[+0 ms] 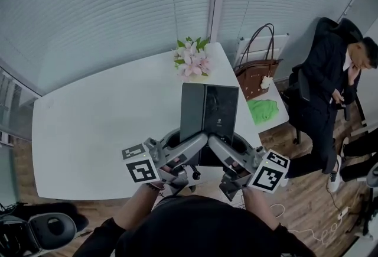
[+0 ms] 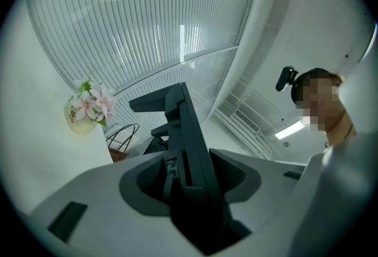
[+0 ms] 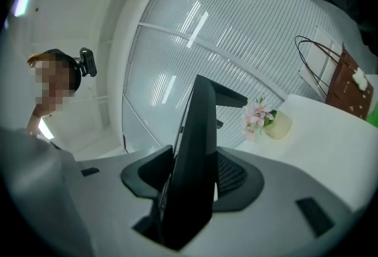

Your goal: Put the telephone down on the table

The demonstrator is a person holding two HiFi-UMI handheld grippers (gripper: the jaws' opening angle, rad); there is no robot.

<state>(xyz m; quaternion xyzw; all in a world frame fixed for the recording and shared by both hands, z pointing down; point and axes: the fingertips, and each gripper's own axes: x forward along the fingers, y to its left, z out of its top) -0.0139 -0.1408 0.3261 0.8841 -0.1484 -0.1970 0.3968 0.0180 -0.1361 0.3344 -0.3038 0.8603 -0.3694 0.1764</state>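
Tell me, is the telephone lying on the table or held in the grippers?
Held: the left gripper and right gripper each clamp the telephone by its near edge. Contact with the table: cannot tell.

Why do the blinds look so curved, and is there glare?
Head view: the wide lens bows the pale slatted blinds; the flat black telephone shows faint reflections. Left gripper view: dark rounded corners, light streaks on the blinds. Right gripper view: likewise.

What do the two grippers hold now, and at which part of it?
Both hold the dark telephone: the left gripper and the right gripper are each shut on its near edge, side by side.
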